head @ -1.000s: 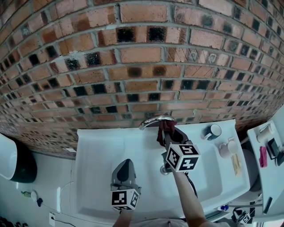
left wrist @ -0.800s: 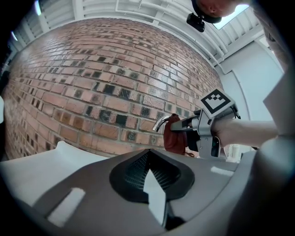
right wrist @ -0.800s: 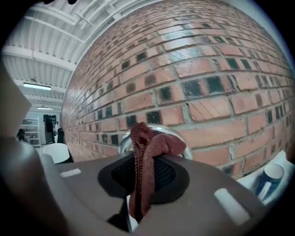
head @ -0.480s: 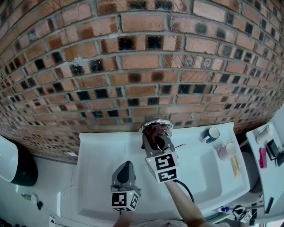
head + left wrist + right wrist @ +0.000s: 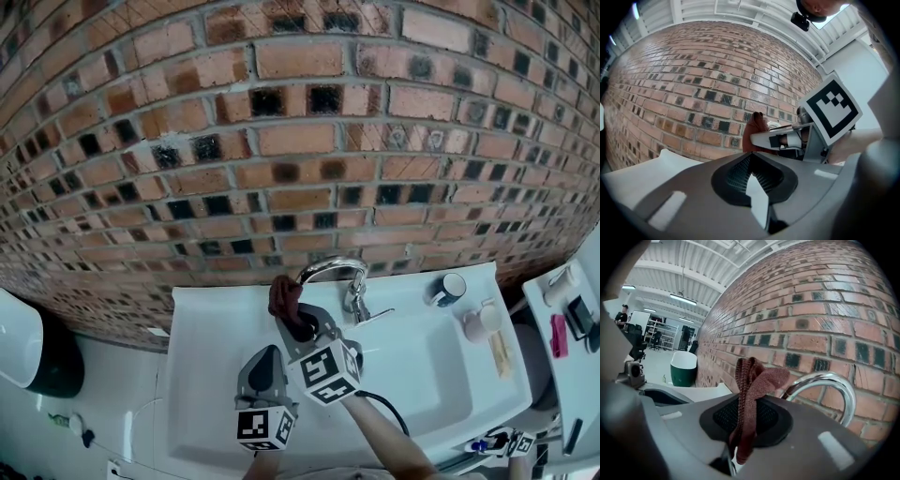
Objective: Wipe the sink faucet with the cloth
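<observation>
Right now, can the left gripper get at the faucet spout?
Probably not directly: the right gripper, shut on the red cloth, sits between the left gripper and the faucet spout.

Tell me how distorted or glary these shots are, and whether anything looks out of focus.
Head view: the fisheye bows the brick wall into arcs; the light is even, with a glint on the faucet. Right gripper view: dark corners, cloth sharp, faucet glinting. Left gripper view: a bright patch at the top right is washed out, and the near foreground is soft.
</observation>
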`<state>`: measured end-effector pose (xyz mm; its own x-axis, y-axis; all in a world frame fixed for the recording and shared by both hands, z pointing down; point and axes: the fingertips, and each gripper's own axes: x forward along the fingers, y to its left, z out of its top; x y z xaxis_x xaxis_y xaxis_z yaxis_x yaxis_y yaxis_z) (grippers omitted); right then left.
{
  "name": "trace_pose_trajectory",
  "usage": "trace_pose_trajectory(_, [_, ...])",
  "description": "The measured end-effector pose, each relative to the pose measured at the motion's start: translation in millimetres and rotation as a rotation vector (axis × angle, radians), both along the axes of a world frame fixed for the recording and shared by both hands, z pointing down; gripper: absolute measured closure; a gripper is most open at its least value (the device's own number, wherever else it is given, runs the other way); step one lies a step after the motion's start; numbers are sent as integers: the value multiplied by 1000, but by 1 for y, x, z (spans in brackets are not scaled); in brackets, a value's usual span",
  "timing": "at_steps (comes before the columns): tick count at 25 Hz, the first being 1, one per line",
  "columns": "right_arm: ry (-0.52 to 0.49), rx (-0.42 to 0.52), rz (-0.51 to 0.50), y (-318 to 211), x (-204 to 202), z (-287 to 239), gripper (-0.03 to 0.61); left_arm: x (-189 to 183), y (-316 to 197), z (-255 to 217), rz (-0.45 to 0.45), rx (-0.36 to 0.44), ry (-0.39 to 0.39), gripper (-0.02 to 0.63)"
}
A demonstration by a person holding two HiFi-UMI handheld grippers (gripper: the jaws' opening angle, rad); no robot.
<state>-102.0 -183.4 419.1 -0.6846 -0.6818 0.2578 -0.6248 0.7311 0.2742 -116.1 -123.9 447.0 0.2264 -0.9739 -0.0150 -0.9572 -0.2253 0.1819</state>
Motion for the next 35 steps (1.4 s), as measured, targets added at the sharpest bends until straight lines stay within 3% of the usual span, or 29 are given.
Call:
trace_pose_trajectory(2, [25,43,3,-3,-4,-8,531,-5,0,0,-13,-1,1,609])
trace_pose_trajectory(6, [105,104,154,-39,21,-19,531,-9,1,1,-23,-3,1,609])
trace_pose_trajectory(10, [134,125,169,-43,26,-23,531,-14,1,2,-32,-11,3,609])
trace_pose_trajectory(18, [73,176,225,-43,46,-55,529,-12,1,4,-24,-12,1,609])
trace_pose_trajectory(23, [1,223,322,-48,85,-88,529,-11,1,3,-23,-11,3,609])
trace_pose_trajectory(28, [-43,208,440,-58,137,-93,531,-7,2,6,-12,-18,9,609])
trace_pose_trajectory(35, [17,92,558,-66,187,-43,531,0,1,6,-1,-23,-8,609])
